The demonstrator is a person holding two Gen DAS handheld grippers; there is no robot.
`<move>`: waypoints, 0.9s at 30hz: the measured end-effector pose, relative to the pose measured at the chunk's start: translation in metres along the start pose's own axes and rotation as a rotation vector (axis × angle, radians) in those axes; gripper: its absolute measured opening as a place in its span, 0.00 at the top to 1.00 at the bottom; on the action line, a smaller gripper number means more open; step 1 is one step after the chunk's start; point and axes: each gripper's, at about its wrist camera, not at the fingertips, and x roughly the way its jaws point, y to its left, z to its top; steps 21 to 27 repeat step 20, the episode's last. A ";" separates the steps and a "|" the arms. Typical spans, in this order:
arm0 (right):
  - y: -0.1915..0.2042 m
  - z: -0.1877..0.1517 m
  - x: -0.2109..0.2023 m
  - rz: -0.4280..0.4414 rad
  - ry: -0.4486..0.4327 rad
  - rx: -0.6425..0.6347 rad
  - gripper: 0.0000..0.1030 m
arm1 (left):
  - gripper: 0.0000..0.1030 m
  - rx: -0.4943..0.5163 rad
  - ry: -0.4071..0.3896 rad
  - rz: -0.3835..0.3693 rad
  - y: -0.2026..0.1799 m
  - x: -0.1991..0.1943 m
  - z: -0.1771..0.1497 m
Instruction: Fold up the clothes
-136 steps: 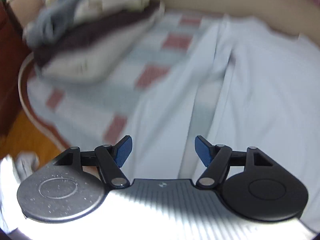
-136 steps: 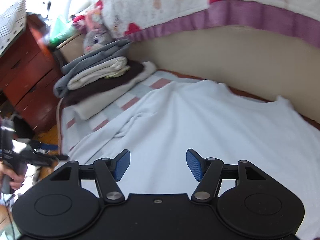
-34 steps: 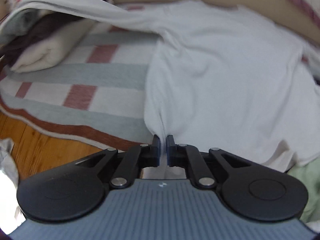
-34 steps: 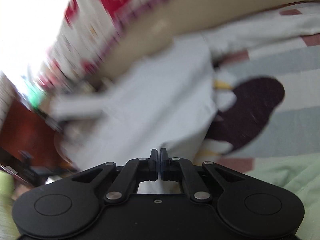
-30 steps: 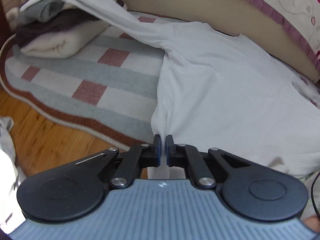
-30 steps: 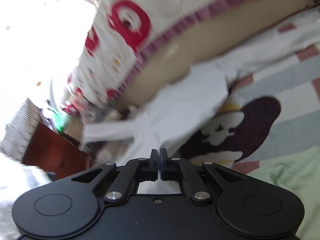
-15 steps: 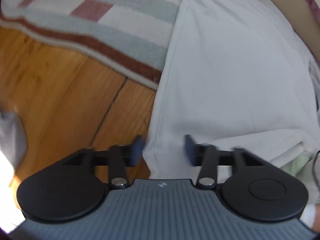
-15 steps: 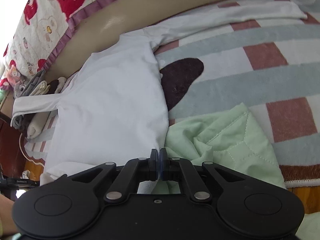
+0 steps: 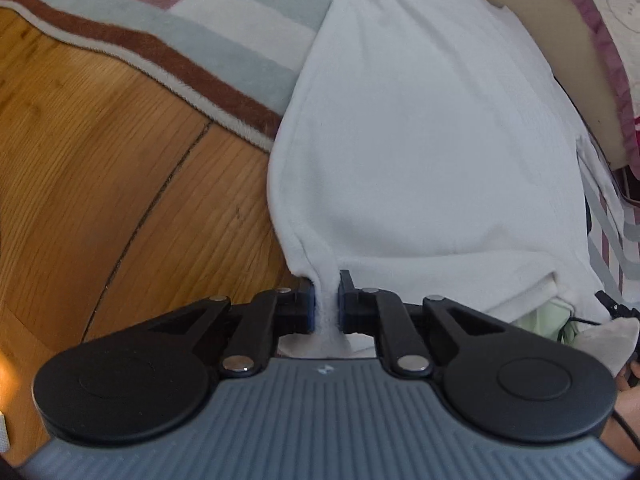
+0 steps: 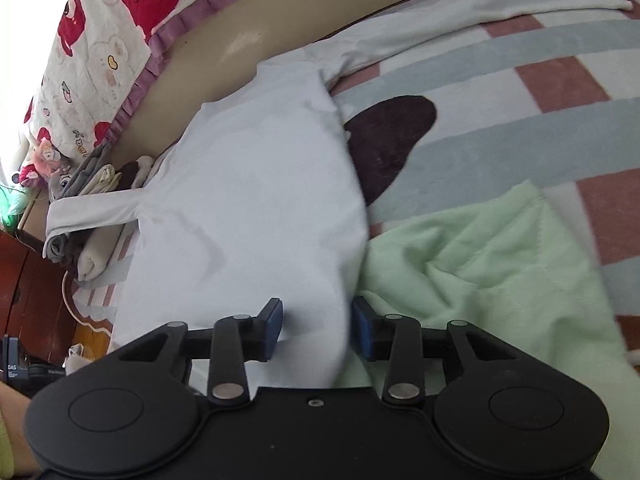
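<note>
On wood floor point(image 9: 120, 168), striped rug point(image 10: 540, 92) bears white shirt point(image 10: 256, 200); green cloth point(image 10: 480, 264) at 4 o'clock, folded pile point(image 10: 96, 184) at 9. Left gripper point(image 9: 326, 304) closing, pinching hem. Right gripper point(image 10: 316, 328) opening, hem between pads, loose.

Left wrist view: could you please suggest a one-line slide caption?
Left gripper closing on the hem of a white long-sleeved shirt overhanging a striped rug.

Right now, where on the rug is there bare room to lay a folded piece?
Free: the striped rug right of the white shirt, between its outstretched sleeve and the green blanket. Also a rug strip between the shirt's left edge and the wooden floor. Crowded: the folded pile at far left under the other sleeve.
</note>
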 end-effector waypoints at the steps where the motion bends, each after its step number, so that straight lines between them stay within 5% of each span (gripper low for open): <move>1: 0.004 0.002 -0.004 0.001 -0.036 -0.014 0.85 | 0.91 0.005 -0.033 -0.006 -0.002 -0.009 0.001; 4: 0.020 0.013 -0.041 0.095 -0.183 -0.051 0.94 | 0.91 -0.013 -0.155 -0.030 0.004 -0.049 0.005; 7: 0.033 0.024 -0.074 0.147 -0.228 -0.071 0.96 | 0.91 -0.031 -0.205 -0.019 0.012 -0.078 0.004; 10: 0.029 0.016 -0.073 0.115 -0.182 -0.064 0.96 | 0.91 0.012 -0.147 0.087 0.016 -0.065 -0.004; 13: 0.022 -0.007 -0.043 -0.078 -0.068 -0.121 0.96 | 0.91 0.026 -0.058 0.166 0.027 -0.030 -0.014; 27: 0.022 -0.011 -0.028 -0.155 0.001 -0.178 0.97 | 0.90 0.025 -0.046 0.177 0.025 -0.025 -0.017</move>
